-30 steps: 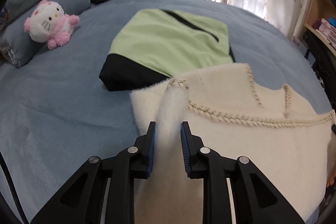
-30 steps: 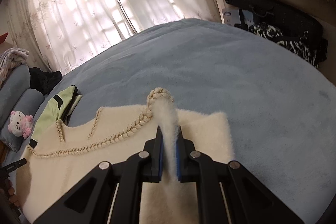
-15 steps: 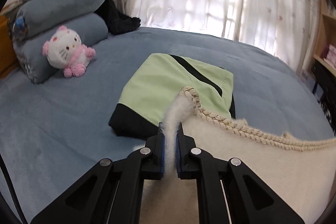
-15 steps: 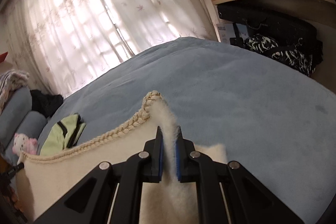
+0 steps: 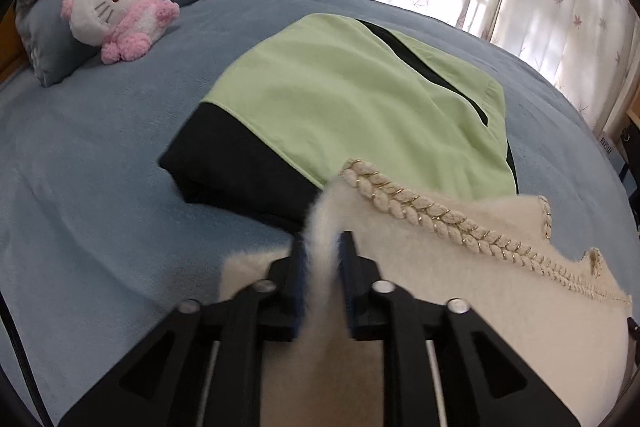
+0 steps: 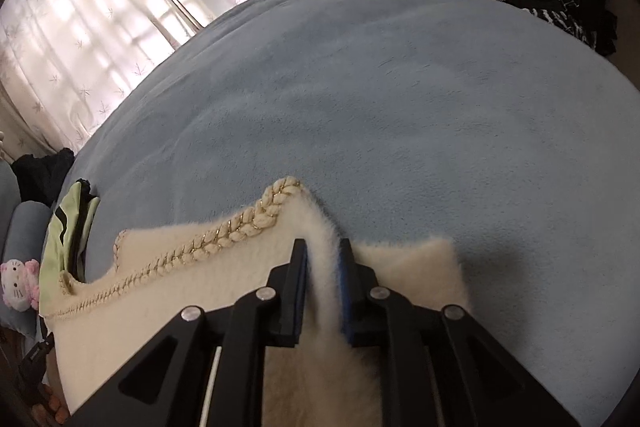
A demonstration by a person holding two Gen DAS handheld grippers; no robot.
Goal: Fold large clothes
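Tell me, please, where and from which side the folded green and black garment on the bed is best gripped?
Probably the black band of the green garment. That near-left edge is thick, stacked and raised off the bed, so fingers could close over it. Come low from the left, since the cream sweater overlaps its near-right corner.

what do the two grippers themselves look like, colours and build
Both match: the left gripper and right gripper are matte black plastic with angular linkage arms, triangular cutouts and round silver pivot pins. The fingers carry blue pads on their inner faces. A thin black cable runs along the left view's edge.
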